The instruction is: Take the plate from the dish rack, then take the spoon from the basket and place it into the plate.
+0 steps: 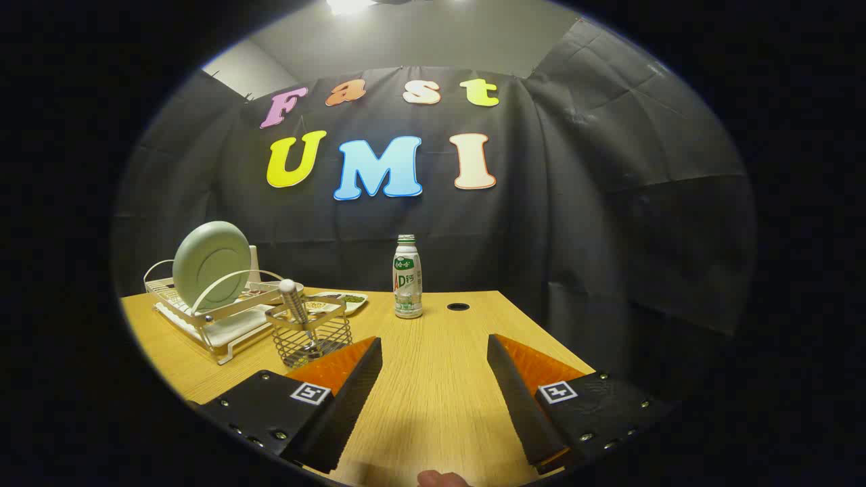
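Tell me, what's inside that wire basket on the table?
A spoon stands upright in the wire basket, its handle poking above the rim. Its bowl end is hard to make out through the mesh. The open gripper holds nothing.

Beside the matt, smooth plate (212, 264) in its wire metal dish rack (203, 318), a wire-mesh metal basket (312, 336) stands on the wood-grain table (433, 379).

Gripper (434, 355): two wedge-shaped fingers (352, 392), ridged inner faces; each mount carries a square black-and-white marker (310, 393) and small screws (264, 374)
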Demonstrator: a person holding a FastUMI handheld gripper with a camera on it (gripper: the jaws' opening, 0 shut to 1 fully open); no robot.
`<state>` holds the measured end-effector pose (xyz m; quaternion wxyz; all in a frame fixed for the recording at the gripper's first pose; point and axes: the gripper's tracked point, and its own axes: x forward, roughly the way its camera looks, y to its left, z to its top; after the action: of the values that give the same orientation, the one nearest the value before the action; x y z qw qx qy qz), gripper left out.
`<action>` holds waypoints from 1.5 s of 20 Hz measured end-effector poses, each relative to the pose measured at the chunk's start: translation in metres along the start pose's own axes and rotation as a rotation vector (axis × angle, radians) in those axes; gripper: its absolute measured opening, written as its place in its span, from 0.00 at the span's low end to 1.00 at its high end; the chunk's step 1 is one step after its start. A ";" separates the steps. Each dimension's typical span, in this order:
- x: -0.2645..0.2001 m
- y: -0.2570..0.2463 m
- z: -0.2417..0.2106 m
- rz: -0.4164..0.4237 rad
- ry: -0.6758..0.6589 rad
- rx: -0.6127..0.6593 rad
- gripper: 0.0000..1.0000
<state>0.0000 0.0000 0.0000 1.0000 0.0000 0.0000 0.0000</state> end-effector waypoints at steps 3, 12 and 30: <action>0.028 0.003 0.005 0.013 0.006 0.001 0.96; 0.019 -0.006 0.127 -0.047 -0.059 -0.013 0.96; 0.017 0.195 0.281 0.060 -0.018 0.033 0.96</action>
<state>0.0174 0.1952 0.2812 0.9994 0.0166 -0.0092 0.0302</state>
